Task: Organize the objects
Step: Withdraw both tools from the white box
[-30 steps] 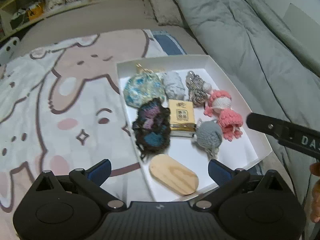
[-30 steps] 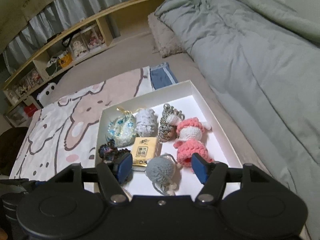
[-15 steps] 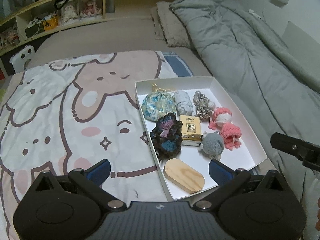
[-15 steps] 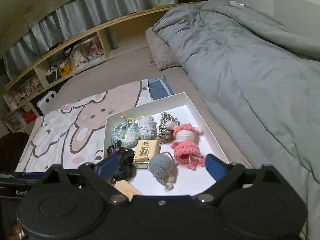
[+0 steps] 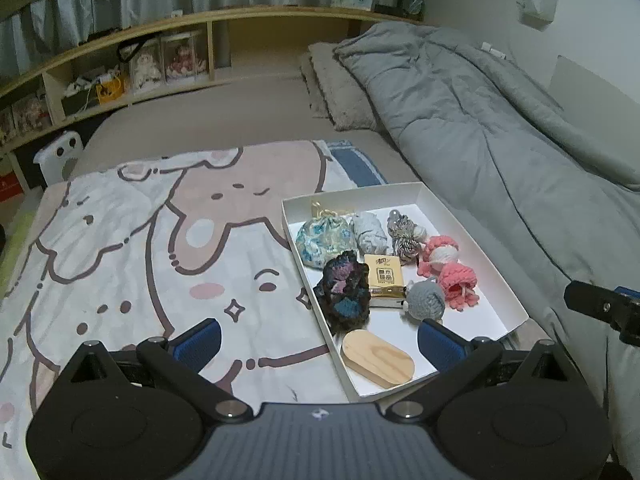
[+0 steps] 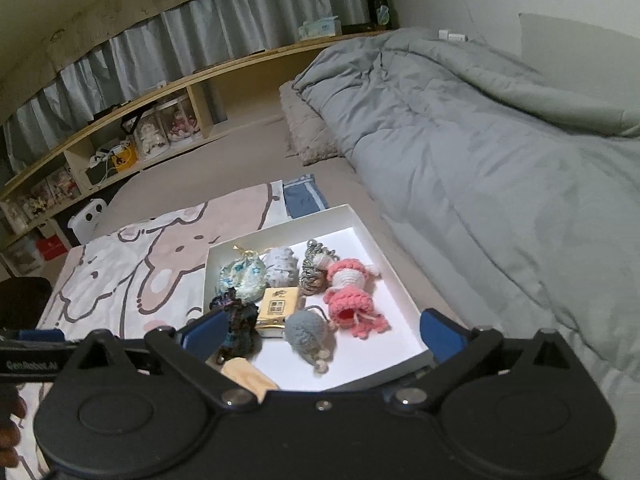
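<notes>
A white shallow box [image 5: 472, 236] [image 6: 380, 256] lies on the bed and holds several small things: a blue floral pouch [image 5: 325, 242], a dark crocheted piece [image 5: 345, 294], a yellow packet [image 5: 385, 280], a grey crocheted ball [image 5: 426, 300], a pink crocheted doll [image 5: 452, 272] [image 6: 350, 292] and a wooden oval [image 5: 378, 358]. My left gripper [image 5: 318, 344] is open and empty, above the box's near edge. My right gripper [image 6: 320, 332] is open and empty, above the box's near side. Its arm shows in the left wrist view [image 5: 600, 306].
A cartoon-print blanket [image 5: 140, 248] covers the bed left of the box. A grey duvet [image 5: 500, 128] [image 6: 480, 140] lies heaped along the right. A pillow [image 5: 336, 88] sits at the back. Wooden shelves [image 5: 120, 68] with boxed dolls line the far wall.
Both grippers have pulled back and up from the box, so it looks smaller and more of the room shows. The right gripper's jaws have opened wider. The box contents have not moved.
</notes>
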{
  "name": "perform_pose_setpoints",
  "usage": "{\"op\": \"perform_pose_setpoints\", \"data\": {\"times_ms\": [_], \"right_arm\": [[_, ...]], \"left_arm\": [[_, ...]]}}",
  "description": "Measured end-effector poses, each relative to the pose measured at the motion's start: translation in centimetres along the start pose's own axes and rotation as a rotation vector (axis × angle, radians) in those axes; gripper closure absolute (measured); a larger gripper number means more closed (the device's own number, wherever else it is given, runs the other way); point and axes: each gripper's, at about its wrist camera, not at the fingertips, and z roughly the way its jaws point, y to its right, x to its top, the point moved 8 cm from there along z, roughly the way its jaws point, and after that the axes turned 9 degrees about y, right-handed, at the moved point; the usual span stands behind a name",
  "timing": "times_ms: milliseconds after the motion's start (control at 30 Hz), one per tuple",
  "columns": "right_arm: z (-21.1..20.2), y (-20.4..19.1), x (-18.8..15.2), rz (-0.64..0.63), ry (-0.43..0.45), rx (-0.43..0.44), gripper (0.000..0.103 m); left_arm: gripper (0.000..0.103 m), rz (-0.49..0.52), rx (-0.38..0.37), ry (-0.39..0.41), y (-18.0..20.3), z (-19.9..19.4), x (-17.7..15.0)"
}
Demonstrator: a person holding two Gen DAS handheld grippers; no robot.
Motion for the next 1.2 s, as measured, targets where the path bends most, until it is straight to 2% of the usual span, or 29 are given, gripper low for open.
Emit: {"op": "perform_pose_setpoints", "data": {"times_ms": [233,633,900,1200], "right_arm": [[-1.4,0.4,-1.4,-0.010,0.005,-0.003,0.000],[-2.5,-0.1,-4.7,-0.077,-0.002,-0.019,0.000],[-2.7,-1.6,-6.1,-0.120,0.007,0.010,0.000],[-1.7,-1.2,-7.0,-0.143,-0.033,-0.067,0.000]], "left_arm": [[0.000,0.029,0.021,0.021,-0.5,-1.5,-0.6],[0.000,0.077,0.069,0.040,-1.7,-2.5,-3.4],[0.000,0.068,0.054,0.021,-2.2,-2.3,-5.1],[0.000,0.073,0.064,0.024,-2.5,-2.5,-6.0]]}}
